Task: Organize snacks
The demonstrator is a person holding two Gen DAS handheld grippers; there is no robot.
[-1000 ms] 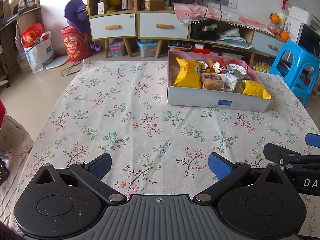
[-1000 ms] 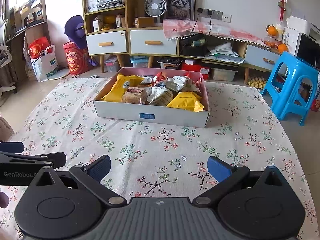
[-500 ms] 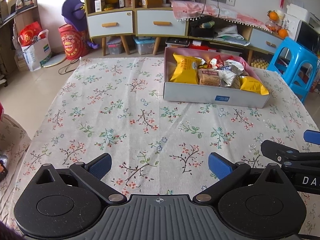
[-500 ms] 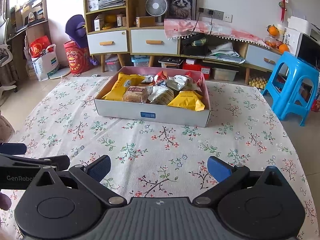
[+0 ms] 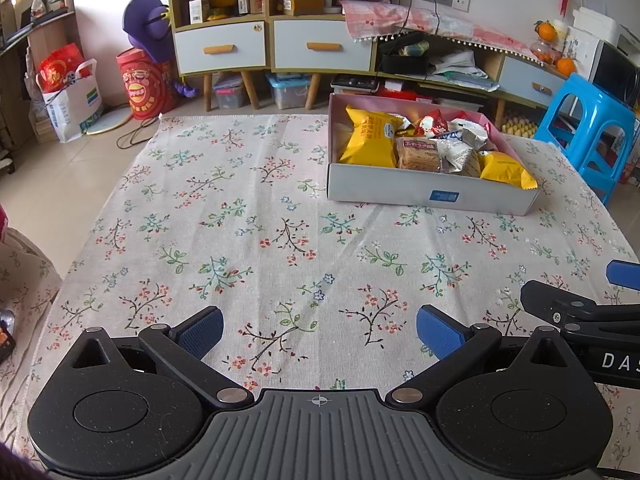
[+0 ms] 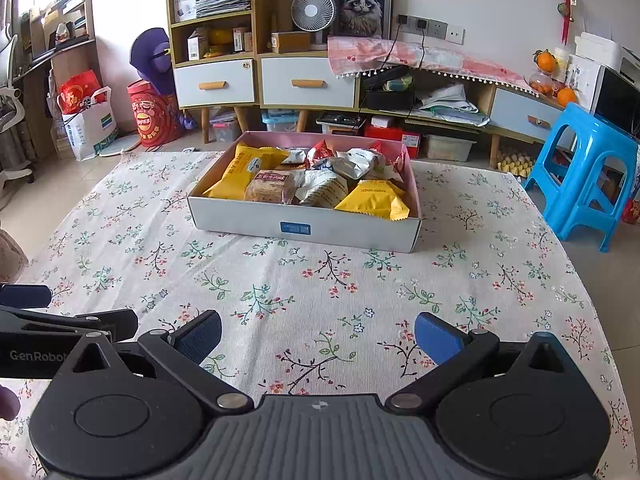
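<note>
1. Right wrist view: a shallow box (image 6: 304, 228) on the floral tabletop (image 6: 280, 300) holds yellow snack packets (image 6: 374, 200), a brown cake pack (image 6: 270, 186) and silver wrappers (image 6: 352, 164).
2. It lies well ahead of the right hand-held gripper (image 6: 318, 338), whose fingers are spread, empty.
3. Left wrist view: the box (image 5: 432, 192) sits ahead and right of the left hand-held gripper (image 5: 319, 332), also released; the other gripper's side (image 5: 580, 316) shows at the edge.

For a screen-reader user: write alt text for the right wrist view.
A shallow box packed with wrapped snacks, two yellow packets among them, sits on a floral tablecloth ahead of the open, empty right gripper. The left gripper juts in at the left edge. Behind stand drawer cabinets and a blue stool.
</note>
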